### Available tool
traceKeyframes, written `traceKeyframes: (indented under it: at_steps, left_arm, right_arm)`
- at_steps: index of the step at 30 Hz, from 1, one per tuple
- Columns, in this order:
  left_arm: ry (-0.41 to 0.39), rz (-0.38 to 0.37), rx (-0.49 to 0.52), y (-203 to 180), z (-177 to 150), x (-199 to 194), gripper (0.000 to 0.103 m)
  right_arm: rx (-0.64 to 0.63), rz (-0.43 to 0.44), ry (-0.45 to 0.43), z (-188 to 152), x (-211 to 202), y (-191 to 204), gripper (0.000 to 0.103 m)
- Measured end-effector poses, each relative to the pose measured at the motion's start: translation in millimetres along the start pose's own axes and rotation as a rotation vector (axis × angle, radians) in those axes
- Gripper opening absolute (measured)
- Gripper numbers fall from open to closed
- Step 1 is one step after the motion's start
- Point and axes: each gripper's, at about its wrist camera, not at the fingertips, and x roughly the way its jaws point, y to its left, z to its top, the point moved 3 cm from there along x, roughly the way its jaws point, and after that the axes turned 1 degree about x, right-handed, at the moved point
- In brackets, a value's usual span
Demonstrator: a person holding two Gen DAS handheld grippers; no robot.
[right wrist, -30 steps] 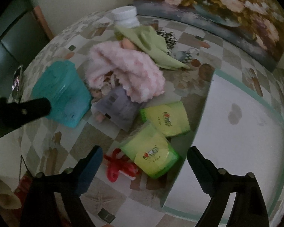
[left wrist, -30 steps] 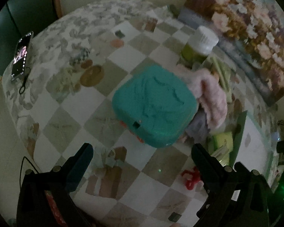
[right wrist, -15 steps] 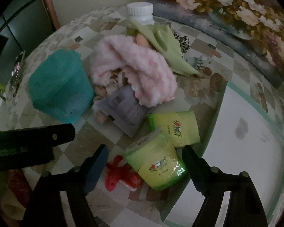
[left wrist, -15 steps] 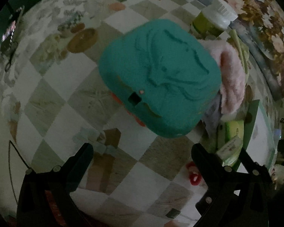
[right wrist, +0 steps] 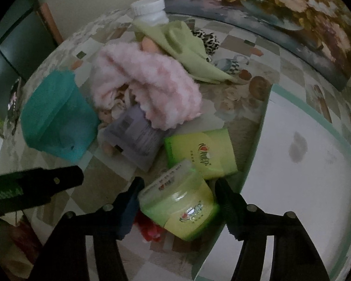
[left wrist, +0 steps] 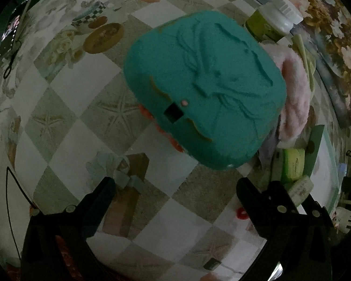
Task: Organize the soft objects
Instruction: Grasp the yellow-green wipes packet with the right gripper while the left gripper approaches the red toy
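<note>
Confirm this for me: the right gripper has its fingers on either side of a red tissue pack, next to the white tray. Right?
Not quite. The pack between the fingers of the right gripper is a yellow-green tissue pack, not a red one; the right wrist view shows it. The red thing is a small toy lying under it. The jaws have just been closing around the pack, and the white tray is indeed beside it.

A white-capped plastic bottle [right wrist: 149,11] stands at the far side of the checked, flower-printed surface [left wrist: 65,149]; a dark phone [left wrist: 12,35] lies far left.
</note>
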Motion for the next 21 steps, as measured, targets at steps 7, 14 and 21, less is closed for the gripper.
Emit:
traceKeyframes:
  at_steps: [7,14,21]
  left_arm:
    - [-0.008,0.009,0.004,-0.4,-7.5,-1.0,0.103]
    - [-0.019,0.014,0.027,-9.7,-18.6,-3.3,0.103]
    - [-0.022,0.015,0.039,-18.7,-28.3,-1.9,0.103]
  right_arm:
    - [0.04,0.025,-0.02,0.4,-13.0,-2.0,0.065]
    - [0.094,0.027,-0.025,-3.8,-24.1,-10.8,0.057]
    - [0.097,0.023,-0.009,-9.1,-24.2,-11.8,0.057]
